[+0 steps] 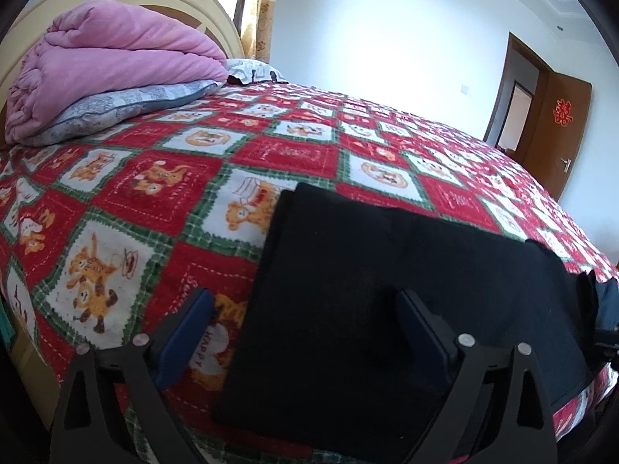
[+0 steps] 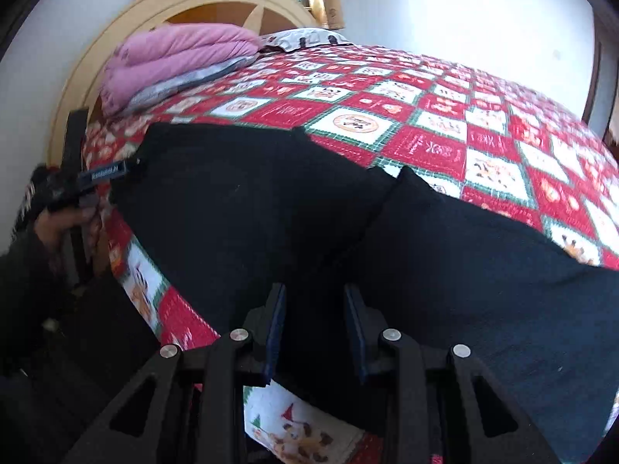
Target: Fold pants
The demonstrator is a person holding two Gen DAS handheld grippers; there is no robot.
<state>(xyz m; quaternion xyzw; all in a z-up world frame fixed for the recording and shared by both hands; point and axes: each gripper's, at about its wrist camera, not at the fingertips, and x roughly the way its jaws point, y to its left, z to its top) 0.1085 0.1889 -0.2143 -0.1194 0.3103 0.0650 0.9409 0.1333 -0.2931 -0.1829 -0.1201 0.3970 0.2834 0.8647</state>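
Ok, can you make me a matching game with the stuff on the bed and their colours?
Things:
1. pants
2. blanket
3. bedspread
4. door

Colours:
A. pink
B. brown
C. black
D. red, white and green squares

Pairs: 1-C, 2-A, 3-D, 4-B

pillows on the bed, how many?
2. One grey patterned pillow lies under the folded pink quilt by the headboard; a white patterned pillow sits beside it. Others may be hidden.
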